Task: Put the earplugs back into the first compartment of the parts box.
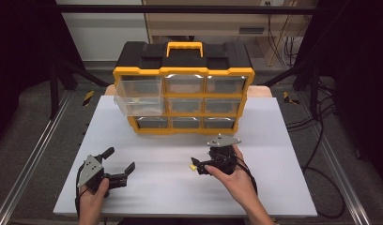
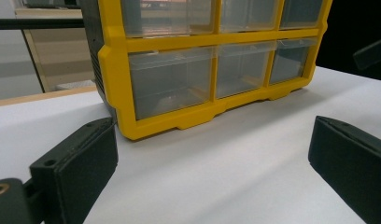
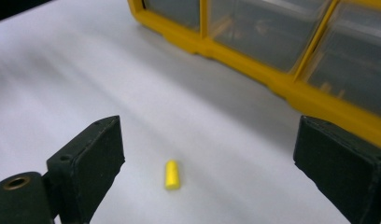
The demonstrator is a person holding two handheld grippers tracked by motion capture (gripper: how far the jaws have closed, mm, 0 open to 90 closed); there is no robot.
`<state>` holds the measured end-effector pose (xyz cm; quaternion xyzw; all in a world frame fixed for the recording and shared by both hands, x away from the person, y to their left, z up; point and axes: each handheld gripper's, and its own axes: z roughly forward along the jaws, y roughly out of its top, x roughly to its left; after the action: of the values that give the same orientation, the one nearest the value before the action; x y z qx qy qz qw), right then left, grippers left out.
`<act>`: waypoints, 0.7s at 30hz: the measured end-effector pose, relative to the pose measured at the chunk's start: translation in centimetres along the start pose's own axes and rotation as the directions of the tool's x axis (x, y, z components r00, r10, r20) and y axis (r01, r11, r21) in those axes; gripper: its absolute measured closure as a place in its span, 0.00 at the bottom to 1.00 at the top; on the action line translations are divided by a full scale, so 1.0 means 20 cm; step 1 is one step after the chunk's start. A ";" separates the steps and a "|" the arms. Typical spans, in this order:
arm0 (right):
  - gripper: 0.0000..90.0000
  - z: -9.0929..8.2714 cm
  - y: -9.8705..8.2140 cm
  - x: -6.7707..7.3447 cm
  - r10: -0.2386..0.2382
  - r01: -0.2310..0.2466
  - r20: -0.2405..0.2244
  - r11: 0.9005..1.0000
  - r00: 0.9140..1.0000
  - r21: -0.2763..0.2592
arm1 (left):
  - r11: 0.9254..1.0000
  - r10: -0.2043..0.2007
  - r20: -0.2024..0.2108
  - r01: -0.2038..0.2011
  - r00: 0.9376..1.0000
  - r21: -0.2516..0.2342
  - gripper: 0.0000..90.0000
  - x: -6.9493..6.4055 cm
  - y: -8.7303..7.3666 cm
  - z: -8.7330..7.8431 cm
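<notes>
Right gripper view showed my right gripper (image 3: pixel 207 186) spread apart around the small yellow peg (image 3: pixel 172 175) lying loose on the white table (image 3: pixel 62 84), so I feared an off-centre squeeze would flick it away, while my left gripper (image 1: pixel 119 164) waited open.

The drawer cabinet (image 1: pixel 185 89) stands at the back of the table (image 1: pixel 283 140), with 1 drawer (image 1: pixel 139 105) at its left pulled out. Before it, the small peg (image 1: pixel 193 166) lies between the right gripper's (image 1: pixel 199 168) spread jaws. The left gripper (image 1: pixel 118 164) sits well apart at the left.
</notes>
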<state>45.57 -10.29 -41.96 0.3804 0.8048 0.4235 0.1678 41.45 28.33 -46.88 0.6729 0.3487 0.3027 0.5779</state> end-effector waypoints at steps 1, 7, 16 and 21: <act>0.08 0.01 -0.01 0.00 -0.002 0.001 0.002 1.000 1.000 0.009 | 1.000 -0.001 0.000 0.001 1.000 0.001 0.01 0.00 0.00 0.00; 0.18 0.05 -0.07 0.02 -0.009 0.010 -0.012 0.997 1.000 0.074 | 1.000 0.007 0.002 -0.007 1.000 0.007 0.01 0.00 0.00 0.01; 0.47 0.13 -0.10 0.04 0.017 -0.007 -0.062 0.989 0.998 0.147 | 1.000 0.011 0.009 -0.011 1.000 0.013 0.01 -0.01 0.00 0.02; 0.61 0.18 -0.12 0.05 0.013 0.000 -0.080 0.986 0.997 0.164 | 1.000 0.016 0.010 -0.016 1.000 0.008 0.01 -0.01 0.00 0.01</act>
<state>45.88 -8.43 -45.98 0.3782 0.8418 0.3714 0.1019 41.46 28.05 -46.87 0.6795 0.3416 0.3028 0.5744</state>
